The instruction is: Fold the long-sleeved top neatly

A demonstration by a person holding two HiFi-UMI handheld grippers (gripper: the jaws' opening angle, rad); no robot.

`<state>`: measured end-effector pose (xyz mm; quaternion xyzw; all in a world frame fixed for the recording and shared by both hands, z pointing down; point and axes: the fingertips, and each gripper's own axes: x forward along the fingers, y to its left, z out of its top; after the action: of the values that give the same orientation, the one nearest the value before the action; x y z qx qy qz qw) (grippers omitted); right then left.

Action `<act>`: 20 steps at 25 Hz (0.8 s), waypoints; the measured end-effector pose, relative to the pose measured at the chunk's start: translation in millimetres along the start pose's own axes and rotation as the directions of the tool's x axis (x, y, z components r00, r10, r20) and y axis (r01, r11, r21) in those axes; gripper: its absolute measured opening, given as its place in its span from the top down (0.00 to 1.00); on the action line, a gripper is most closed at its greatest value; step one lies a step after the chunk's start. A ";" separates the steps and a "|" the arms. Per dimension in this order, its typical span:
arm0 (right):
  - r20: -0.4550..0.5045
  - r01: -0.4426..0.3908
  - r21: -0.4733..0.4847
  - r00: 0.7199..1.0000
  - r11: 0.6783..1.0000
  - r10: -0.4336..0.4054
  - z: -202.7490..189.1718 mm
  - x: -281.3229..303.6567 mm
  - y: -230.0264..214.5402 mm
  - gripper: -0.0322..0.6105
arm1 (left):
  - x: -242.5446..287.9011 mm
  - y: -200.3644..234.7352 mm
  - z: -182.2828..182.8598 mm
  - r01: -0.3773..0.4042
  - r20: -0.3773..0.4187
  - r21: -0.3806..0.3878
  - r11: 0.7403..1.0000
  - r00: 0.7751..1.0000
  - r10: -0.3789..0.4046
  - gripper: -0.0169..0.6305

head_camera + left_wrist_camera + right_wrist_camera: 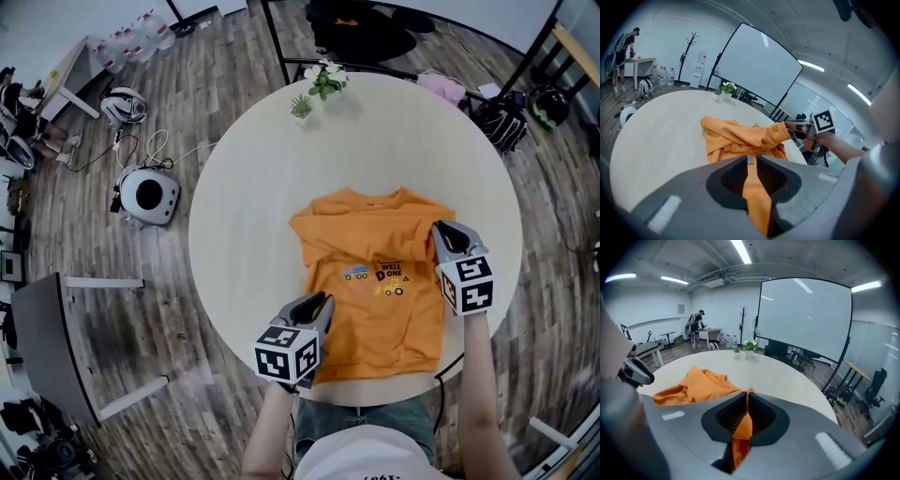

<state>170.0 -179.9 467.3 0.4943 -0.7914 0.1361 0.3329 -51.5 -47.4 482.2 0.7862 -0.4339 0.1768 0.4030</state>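
Head view — left gripper point(315, 306), right gripper point(449, 235) pinching top point(375, 323).

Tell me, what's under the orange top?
The orange top lies on the round pale table, which shows all around it. The left gripper and right gripper each pinch its fabric. Anything else beneath is hidden by the cloth.

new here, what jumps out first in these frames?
The orange top stands out, spread on the near half of the pale round table with its upper part bunched. The left hand-held gripper is shut on its left edge, and the right hand-held gripper is shut on its right side. Small potted plants sit at the far rim.
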 end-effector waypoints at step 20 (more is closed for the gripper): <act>-0.142 0.072 0.004 0.987 0.997 -0.071 -73.5 46.6 -59.2 0.84 | 29.3 8.8 -7.5 -0.104 -0.025 -0.027 0.994 0.994 0.103 0.87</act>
<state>237.0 -200.3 545.9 0.5131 -0.7468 0.1625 0.3907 -41.8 -60.0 509.4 0.7549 -0.4716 0.2006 0.4093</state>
